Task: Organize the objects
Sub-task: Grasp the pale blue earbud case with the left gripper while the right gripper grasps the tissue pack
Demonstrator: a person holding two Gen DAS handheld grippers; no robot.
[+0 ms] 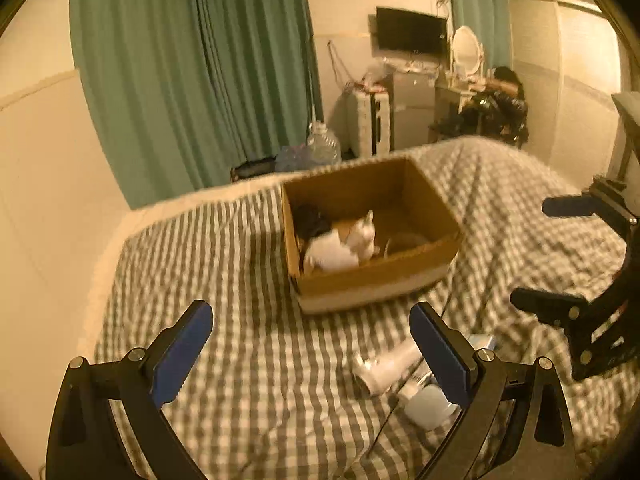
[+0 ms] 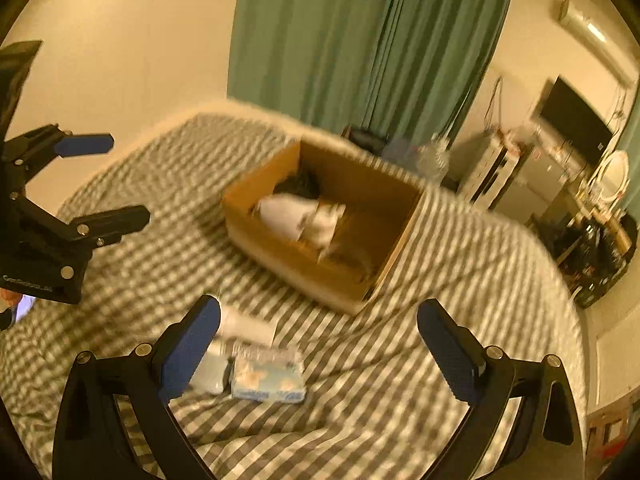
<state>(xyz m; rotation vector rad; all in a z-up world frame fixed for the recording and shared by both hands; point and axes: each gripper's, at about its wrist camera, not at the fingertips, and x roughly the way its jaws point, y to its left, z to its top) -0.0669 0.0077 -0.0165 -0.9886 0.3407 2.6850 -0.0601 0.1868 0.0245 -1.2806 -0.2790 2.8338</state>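
a: from the left wrist, our left gripper (image 1: 312,356) hangs spread wide and empty over the checked bedspread (image 1: 248,360). one cardboard box (image 1: 372,280) sits ahead, already holding white soft things and one dark one, so it looks like our collecting spot. a white bottle (image 1: 386,366) and a pale jar (image 1: 426,406) lie near our right finger.

b: from the right wrist, our right gripper (image 2: 320,352) is wide too, holding nothing. one tissue pack (image 2: 268,380) lies just beside our left finger, likely next.
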